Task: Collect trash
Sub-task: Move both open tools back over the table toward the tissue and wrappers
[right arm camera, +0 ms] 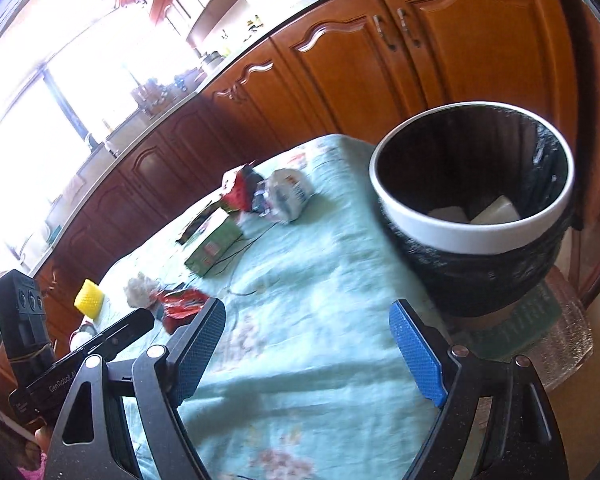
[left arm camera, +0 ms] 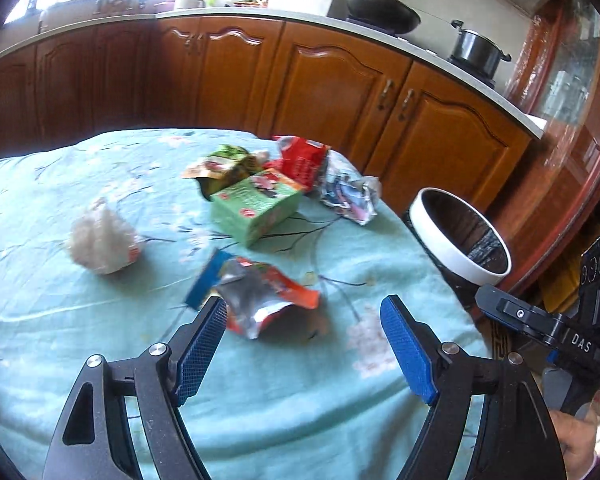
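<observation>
The trash bin [right arm camera: 472, 204], round with a white rim and a crinkled black liner, stands just off the table's right edge, and at least two pale, blocky pieces lie at its bottom. The right gripper [right arm camera: 308, 348] hangs over the tablecloth [right arm camera: 332, 264] beside the bin, blue textured pads spread wide with nothing between them. The left gripper [left arm camera: 304, 344] is also spread wide and empty, low over a torn foil pouch [left arm camera: 260, 300], silver inside with orange print, which lies flat just ahead of its left pad.

Farther out sits a green carton [left arm camera: 256, 208], boxy and upright-edged. Behind it are a crumpled green wrapper [left arm camera: 224, 164], a red snack bag [left arm camera: 304, 160] and a scrunched silvery wrapper [left arm camera: 352, 196], all bunched near the far edge. A white wad of tissue [left arm camera: 100, 240] sits apart to the left. The pale turquoise floral cloth is soft and wrinkled, with bare room between the wad and the pouch and in front of both grippers.
</observation>
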A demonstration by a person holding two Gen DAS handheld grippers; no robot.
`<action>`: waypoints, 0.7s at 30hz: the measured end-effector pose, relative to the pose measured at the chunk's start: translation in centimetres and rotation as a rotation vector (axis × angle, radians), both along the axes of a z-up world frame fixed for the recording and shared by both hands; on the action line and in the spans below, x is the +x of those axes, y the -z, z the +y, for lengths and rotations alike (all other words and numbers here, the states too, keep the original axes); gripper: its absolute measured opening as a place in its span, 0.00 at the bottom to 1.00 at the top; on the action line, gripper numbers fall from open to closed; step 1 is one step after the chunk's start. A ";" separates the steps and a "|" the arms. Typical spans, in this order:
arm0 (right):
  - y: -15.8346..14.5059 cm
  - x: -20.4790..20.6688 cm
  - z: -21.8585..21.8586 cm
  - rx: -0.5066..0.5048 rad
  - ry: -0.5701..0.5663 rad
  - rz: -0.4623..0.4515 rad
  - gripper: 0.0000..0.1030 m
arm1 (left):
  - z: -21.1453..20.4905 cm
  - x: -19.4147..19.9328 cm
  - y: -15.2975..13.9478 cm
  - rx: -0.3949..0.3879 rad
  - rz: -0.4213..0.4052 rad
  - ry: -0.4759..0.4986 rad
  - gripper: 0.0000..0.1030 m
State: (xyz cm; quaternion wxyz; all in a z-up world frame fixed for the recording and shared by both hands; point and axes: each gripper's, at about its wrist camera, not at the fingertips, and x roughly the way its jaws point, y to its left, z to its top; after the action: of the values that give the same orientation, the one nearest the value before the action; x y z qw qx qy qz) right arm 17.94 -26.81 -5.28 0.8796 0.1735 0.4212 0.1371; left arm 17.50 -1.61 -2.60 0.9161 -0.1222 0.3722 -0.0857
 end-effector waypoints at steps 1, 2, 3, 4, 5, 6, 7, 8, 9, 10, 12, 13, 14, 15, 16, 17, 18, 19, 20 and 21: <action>0.0 0.0 0.7 0.001 -0.015 0.001 0.84 | 0.5 -0.3 0.0 0.003 0.000 -0.012 0.77; 0.1 -0.2 1.4 0.001 -0.027 0.001 0.85 | 1.1 -0.5 0.0 0.004 0.002 -0.021 0.77; 0.2 -0.2 2.1 0.000 -0.042 0.001 0.86 | 1.6 -0.9 0.1 0.004 0.003 -0.034 0.77; 0.2 -0.3 2.8 -0.002 -0.060 0.000 0.87 | 2.2 -1.2 0.1 0.005 0.004 -0.046 0.77; 0.3 -0.3 3.5 -0.005 -0.075 0.000 0.87 | 2.6 -1.3 0.2 0.005 0.007 -0.056 0.77; 0.3 -0.4 4.1 -0.005 -0.088 -0.001 0.87 | 3.1 -1.5 0.2 0.003 0.009 -0.068 0.77; 0.4 -0.5 4.7 -0.005 -0.101 -0.001 0.88 | 3.6 -1.7 0.2 0.002 0.011 -0.079 0.77; 0.4 -0.5 5.3 -0.005 -0.116 0.000 0.88 | 4.1 -2.0 0.2 0.001 0.014 -0.091 0.77; 0.5 -0.4 5.9 -0.006 -0.128 0.000 0.88 | 4.7 -2.1 0.2 0.001 0.016 -0.103 0.77; 0.6 -0.4 6.6 -0.007 -0.142 -0.001 0.88 | 5.2 -2.3 0.2 0.000 0.018 -0.115 0.77; 0.8 -0.5 7.8 -0.008 -0.169 -0.006 0.88 | 6.3 -2.5 0.2 -0.006 0.023 -0.139 0.77; 0.9 -0.6 8.4 -0.014 -0.185 -0.009 0.88 | 6.6 -2.5 0.1 -0.007 0.026 -0.149 0.77; 1.0 -0.6 9.1 -0.025 -0.201 -0.012 0.88 | 7.1 -2.6 0.0 -0.007 0.025 -0.160 0.77; 1.1 -0.7 9.7 -0.038 -0.218 -0.015 0.88 | 7.4 -2.5 0.0 -0.005 0.023 -0.168 0.77; 1.3 -0.7 10.3 -0.053 -0.237 -0.020 0.88 | 7.8 -2.5 0.0 -0.003 0.022 -0.176 0.77; 1.4 -0.8 10.8 -0.070 -0.257 -0.026 0.88 | 8.2 -2.4 0.0 -0.001 0.024 -0.183 0.77; 1.4 -0.8 11.2 -0.091 -0.274 -0.030 0.87 | 8.6 -2.3 0.0 -0.001 0.027 -0.191 0.77; 1.5 -0.8 11.5 -0.115 -0.292 -0.035 0.87 | 9.0 -2.2 0.0 -0.002 0.031 -0.199 0.77; 1.6 -0.7 11.8 -0.132 -0.308 -0.037 0.87 | 9.3 -2.0 0.1 -0.004 0.037 -0.204 0.77; 1.7 -0.6 12.2 -0.152 -0.325 -0.039 0.86 | 9.7 -1.7 0.3 -0.005 0.042 -0.208 0.77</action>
State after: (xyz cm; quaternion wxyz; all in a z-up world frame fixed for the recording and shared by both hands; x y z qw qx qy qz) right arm 17.35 -14.64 -6.99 0.8645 0.0333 0.4356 0.2485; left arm 15.84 8.09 -2.91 0.9117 -0.1645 0.3763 0.0114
